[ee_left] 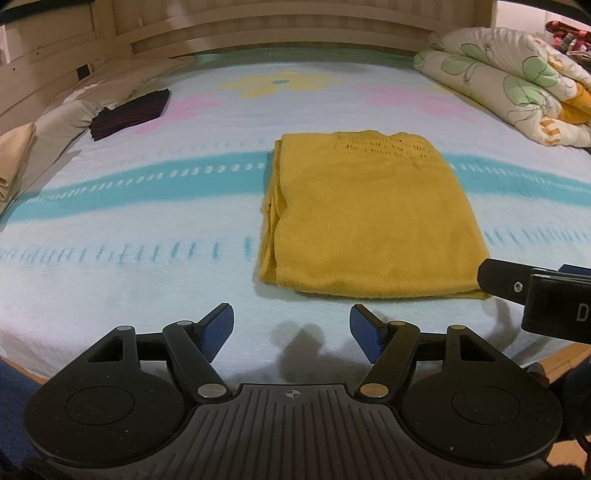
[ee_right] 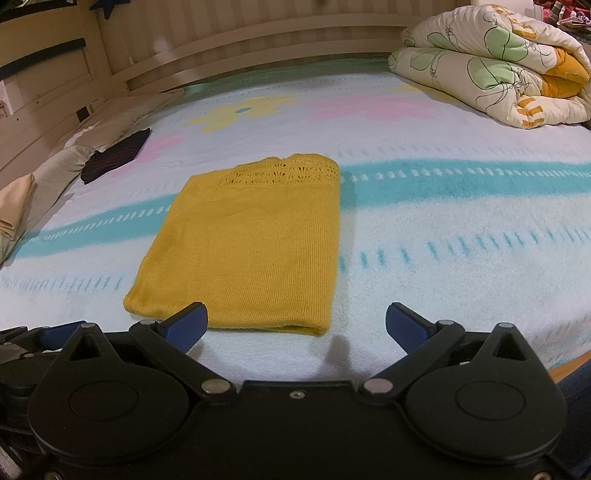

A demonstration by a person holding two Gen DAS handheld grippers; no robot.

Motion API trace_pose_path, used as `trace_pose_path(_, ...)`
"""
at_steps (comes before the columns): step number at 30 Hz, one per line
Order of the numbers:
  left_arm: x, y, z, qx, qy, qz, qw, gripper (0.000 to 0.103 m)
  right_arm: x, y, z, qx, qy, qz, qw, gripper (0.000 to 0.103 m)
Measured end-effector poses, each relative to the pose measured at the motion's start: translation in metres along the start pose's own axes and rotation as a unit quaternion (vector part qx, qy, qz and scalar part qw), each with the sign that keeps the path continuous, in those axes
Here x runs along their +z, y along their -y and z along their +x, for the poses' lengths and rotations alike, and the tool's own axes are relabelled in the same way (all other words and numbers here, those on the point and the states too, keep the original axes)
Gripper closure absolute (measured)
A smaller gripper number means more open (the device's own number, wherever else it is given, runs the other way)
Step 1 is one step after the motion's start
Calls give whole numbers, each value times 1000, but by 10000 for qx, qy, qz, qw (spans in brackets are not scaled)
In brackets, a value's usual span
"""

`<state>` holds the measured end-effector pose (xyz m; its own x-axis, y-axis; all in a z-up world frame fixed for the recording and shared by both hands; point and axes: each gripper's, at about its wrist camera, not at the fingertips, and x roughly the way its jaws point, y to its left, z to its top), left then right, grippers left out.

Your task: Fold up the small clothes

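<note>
A yellow knitted top [ee_left: 369, 214] lies folded into a flat rectangle on the pale blue blanket [ee_left: 147, 229], its lacy part at the far end. My left gripper [ee_left: 291, 328] hovers open over bare blanket, just short of the top's near edge and a little to its left, nothing between its blue pads. In the right wrist view the same yellow top [ee_right: 251, 243] lies ahead, and my right gripper [ee_right: 295, 325] stands open at its near right corner, apart from the cloth. The right gripper's body also shows at the left view's right edge.
A dark folded garment [ee_left: 129, 114] lies at the far left beside beige pillows [ee_left: 22, 158]. A rolled flowered quilt [ee_right: 491, 62] takes the far right corner. A wooden headboard [ee_left: 295, 33] runs along the back. The bed's near edge sits under both grippers.
</note>
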<state>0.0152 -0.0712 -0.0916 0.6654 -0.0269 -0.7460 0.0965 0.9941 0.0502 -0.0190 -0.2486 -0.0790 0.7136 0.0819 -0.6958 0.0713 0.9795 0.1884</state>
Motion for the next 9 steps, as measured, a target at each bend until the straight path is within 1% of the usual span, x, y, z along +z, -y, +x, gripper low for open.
trace_pose_path(9,0,-1,-1,-71,57,-9,10000,35,-2,-2,1,-7,-21,39,10000,1)
